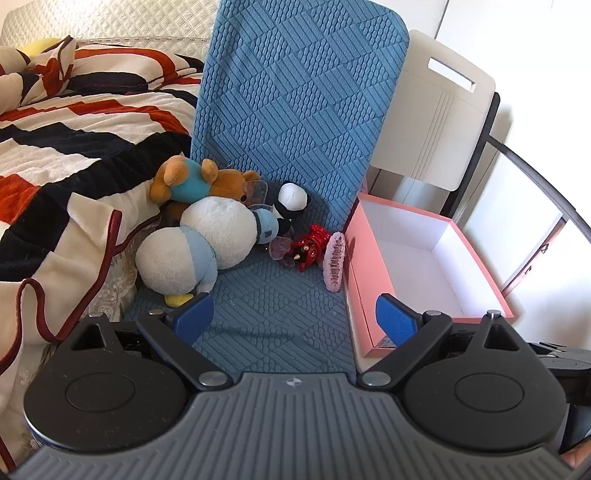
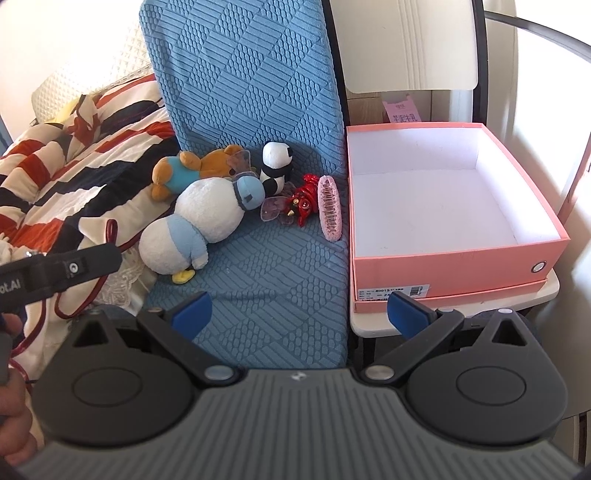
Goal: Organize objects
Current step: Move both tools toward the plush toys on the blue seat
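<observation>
A blue textured cushion (image 2: 255, 110) stands upright and folds forward into a flat seat. To its left lies a striped blanket (image 1: 74, 122) in cream, orange-red and black, with a dark red cord edging (image 1: 107, 251) along its border. Beyond the blanket, left of the cushion, is a white quilted headboard (image 1: 110, 22). To the cushion's right stands a white chair (image 1: 439, 110) with a slot in its backrest, and a pink note (image 2: 400, 108) shows under that backrest

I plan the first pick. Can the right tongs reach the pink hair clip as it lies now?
Probably yes. The right tongs are open and empty, and bare blue cushion lies between them and the pink hair clip, which lies at the pile's edge beside the pink box.
</observation>
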`<state>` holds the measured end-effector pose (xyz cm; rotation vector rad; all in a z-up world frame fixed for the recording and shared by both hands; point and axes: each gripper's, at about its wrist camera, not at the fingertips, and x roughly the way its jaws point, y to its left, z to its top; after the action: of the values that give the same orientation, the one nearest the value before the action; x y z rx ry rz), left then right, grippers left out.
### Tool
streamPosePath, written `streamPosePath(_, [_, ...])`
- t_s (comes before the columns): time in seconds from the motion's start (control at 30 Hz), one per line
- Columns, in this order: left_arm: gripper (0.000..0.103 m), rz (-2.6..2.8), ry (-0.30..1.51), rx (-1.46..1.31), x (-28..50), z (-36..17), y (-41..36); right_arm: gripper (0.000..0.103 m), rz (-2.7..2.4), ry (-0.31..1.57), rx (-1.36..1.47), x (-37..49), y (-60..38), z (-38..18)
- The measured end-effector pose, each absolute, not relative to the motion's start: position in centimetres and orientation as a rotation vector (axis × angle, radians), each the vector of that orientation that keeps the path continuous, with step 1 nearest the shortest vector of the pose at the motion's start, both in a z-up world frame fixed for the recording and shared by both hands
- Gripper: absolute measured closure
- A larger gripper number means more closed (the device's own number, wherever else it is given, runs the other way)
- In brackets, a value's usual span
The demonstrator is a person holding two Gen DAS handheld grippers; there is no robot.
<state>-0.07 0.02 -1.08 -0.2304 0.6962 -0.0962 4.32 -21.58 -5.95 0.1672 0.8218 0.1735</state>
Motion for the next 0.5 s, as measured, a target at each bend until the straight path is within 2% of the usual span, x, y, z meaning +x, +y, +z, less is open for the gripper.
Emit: streamPosePath(0.5, [0.006,-0.085,0.717,-0.230,0.81,-1.83,0.36,0.000,0.166,0.837,0.174,4.89,-21.35,-6.42])
